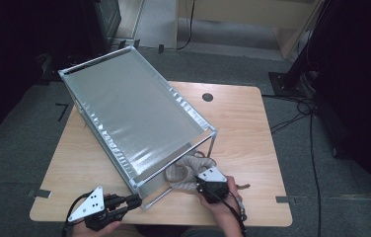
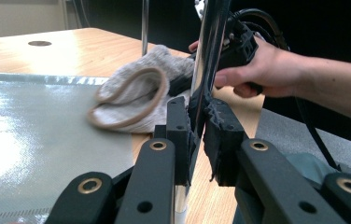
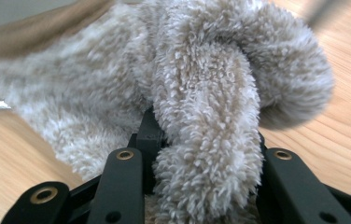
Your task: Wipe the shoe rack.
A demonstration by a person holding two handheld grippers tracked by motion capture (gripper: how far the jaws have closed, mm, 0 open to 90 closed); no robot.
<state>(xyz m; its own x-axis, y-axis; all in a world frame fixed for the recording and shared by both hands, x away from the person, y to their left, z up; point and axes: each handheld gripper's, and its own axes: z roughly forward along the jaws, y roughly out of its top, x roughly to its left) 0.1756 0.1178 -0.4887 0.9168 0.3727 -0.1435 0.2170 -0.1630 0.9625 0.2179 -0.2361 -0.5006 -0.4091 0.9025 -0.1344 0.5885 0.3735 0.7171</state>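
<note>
Two grips are made: left claw (image 2: 197,135) pinches the rack's chrome leg (image 2: 208,51), right claw (image 3: 201,154) clamps the fleecy towel (image 3: 201,93) near the bench's front edge; hanging it remains.

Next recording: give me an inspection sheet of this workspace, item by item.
Surface: wooden table, round grommet hole near its far edge.
Job's things: metal-framed rack with a silvery fabric shelf, standing skewed; fluffy beige towel bunched at the rack's near right corner.
Clutter: nothing seen.
Grippers: left gripper shut on the rack's chrome leg; right gripper shut on a fold of the towel.
Cables: black leads on the floor to the right.
Surroundings: grey carpet, tape marks, dark equipment around.
</note>
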